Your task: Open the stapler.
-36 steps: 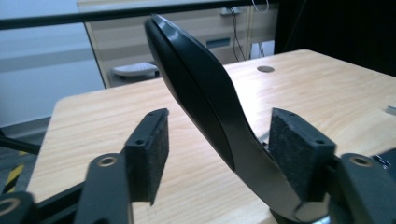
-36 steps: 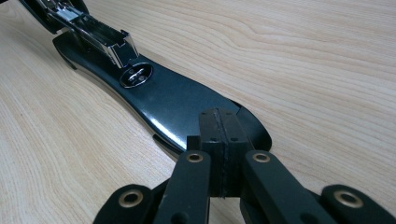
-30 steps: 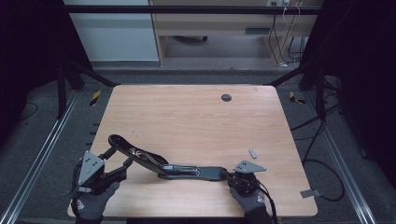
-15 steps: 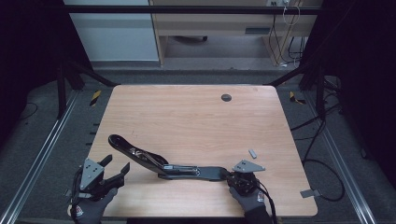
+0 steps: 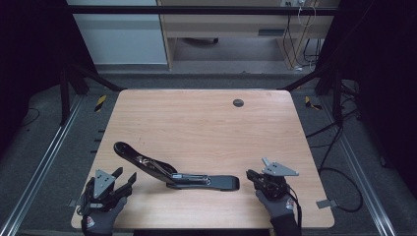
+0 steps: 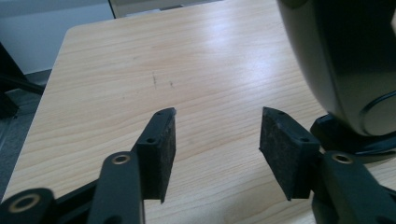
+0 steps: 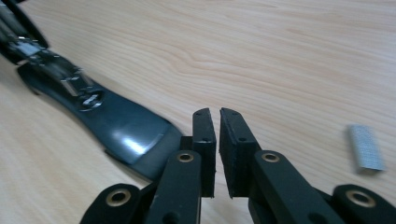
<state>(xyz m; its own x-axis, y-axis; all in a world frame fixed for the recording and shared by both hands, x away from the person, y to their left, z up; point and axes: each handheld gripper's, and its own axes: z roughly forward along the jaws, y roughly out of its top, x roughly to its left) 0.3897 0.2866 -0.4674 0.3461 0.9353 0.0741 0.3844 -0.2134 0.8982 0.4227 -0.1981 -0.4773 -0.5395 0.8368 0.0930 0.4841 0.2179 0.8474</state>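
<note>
Down at the near edge of the table (image 5: 196, 118), both gloved hands rest apart from the work. The left gripper (image 5: 124, 180) sits at the near left corner with its pads (image 6: 163, 140) spread and nothing between them; its jaws have just been closing partway over bare wood. The right gripper (image 5: 252, 176) sits at the near right, its pads (image 7: 205, 140) almost together with a thin slit between, pinching nothing; its jaws have just been opening a little.

Between the two lies the opened stapler (image 5: 172, 172). Its long axis runs across the table: the flat base end points at the right gripper's tips, while the raised arm climbs away toward the far left. From the right gripper view the base end (image 7: 126, 135) lies just beside the fingertips, on their left, not touching. The stapler's rounded head looms just to the right of the left pads (image 6: 345, 60).

I judge the right hand nearer to the base, the left nearer to the raised arm.

A strip of staples (image 7: 365, 148) lies near the right gripper. Farther back there is a dark round hole (image 5: 238, 103).
</note>
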